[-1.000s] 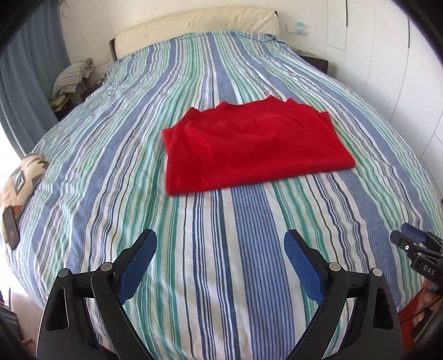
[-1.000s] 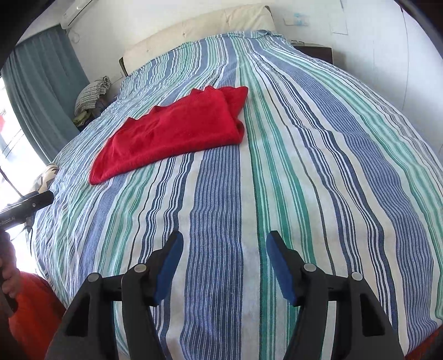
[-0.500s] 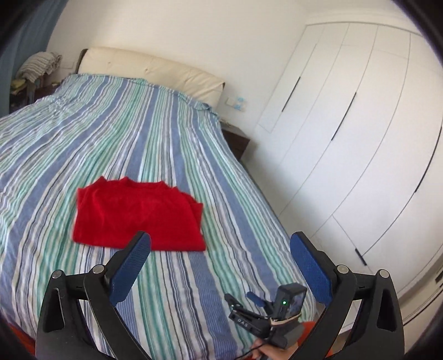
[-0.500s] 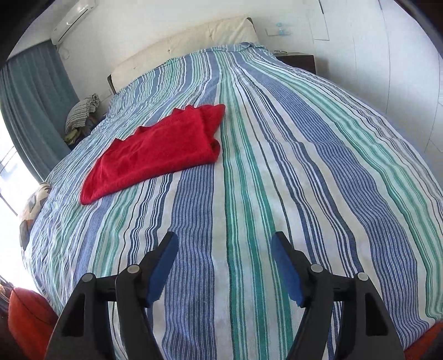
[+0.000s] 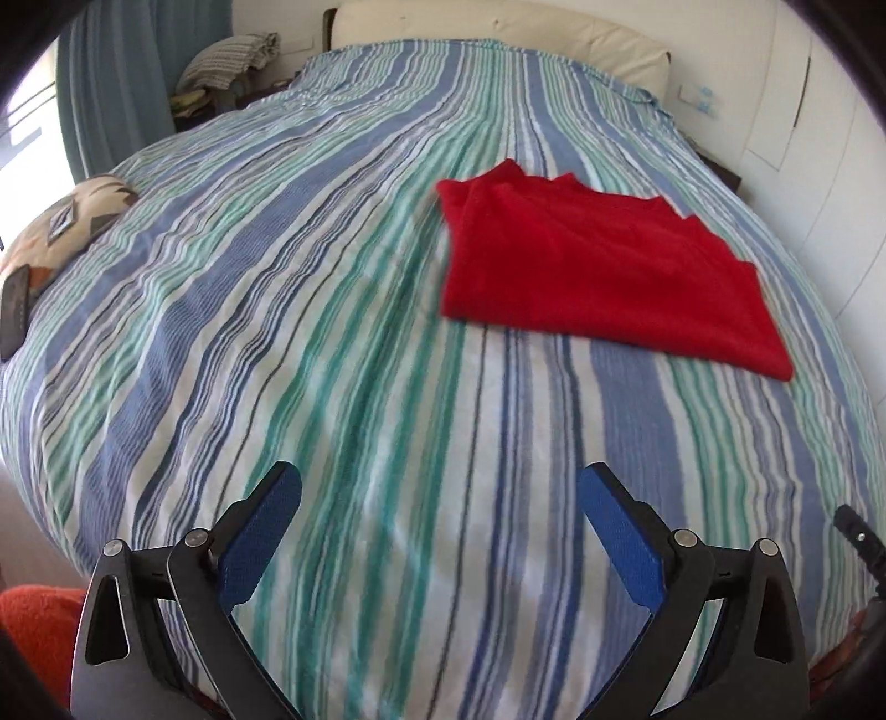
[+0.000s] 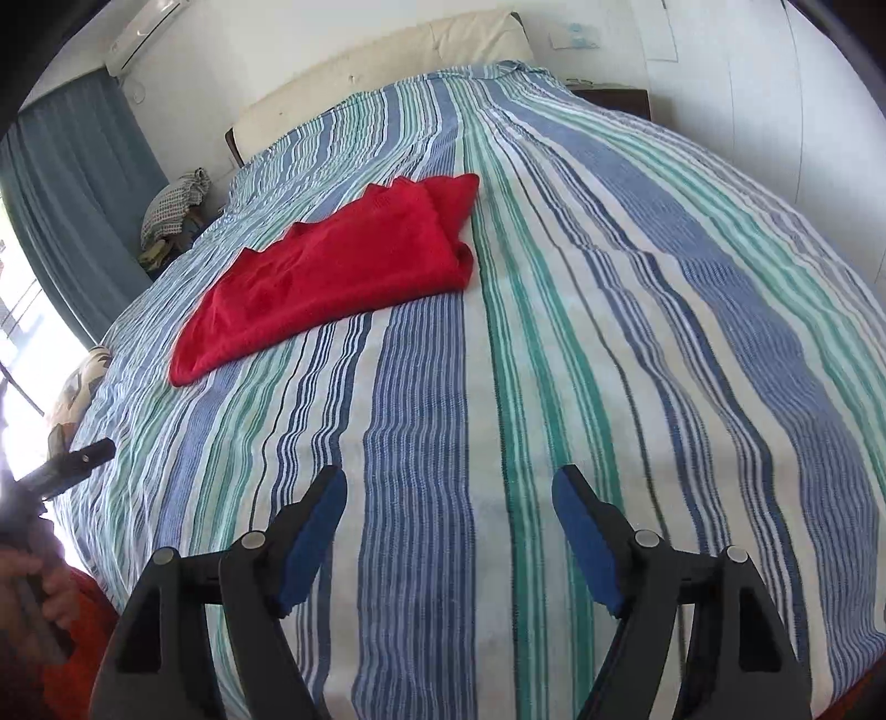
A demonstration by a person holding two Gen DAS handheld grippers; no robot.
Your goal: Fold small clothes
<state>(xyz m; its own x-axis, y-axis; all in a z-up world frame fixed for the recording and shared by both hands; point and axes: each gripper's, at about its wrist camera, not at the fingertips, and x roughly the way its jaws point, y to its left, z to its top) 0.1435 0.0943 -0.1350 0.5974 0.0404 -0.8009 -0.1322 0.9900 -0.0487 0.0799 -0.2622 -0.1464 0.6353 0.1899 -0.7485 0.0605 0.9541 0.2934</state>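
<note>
A red garment (image 5: pixel 598 266) lies folded flat on the striped bed cover (image 5: pixel 332 332), right of centre in the left wrist view. In the right wrist view the red garment (image 6: pixel 343 271) lies left of centre on the bed cover (image 6: pixel 609 332). My left gripper (image 5: pixel 440 498) is open and empty, above the near part of the bed, well short of the garment. My right gripper (image 6: pixel 448 498) is open and empty, also over the near bed, with the garment far ahead to its left. The left gripper also shows at the left edge of the right wrist view (image 6: pixel 72 462).
A cream headboard (image 5: pixel 498 22) stands at the far end. A patterned cushion (image 5: pixel 61 227) and a dark phone (image 5: pixel 14 310) lie at the left bed edge. A pile of cloth (image 5: pixel 227 61) sits beside a blue curtain (image 5: pixel 111 83). White wardrobe doors (image 5: pixel 819 138) line the right wall.
The left gripper swung right toward the wardrobe, then back left, so the garment now sits right of centre. The right gripper pulled back slightly. Both stayed open; the garment has not moved.
</note>
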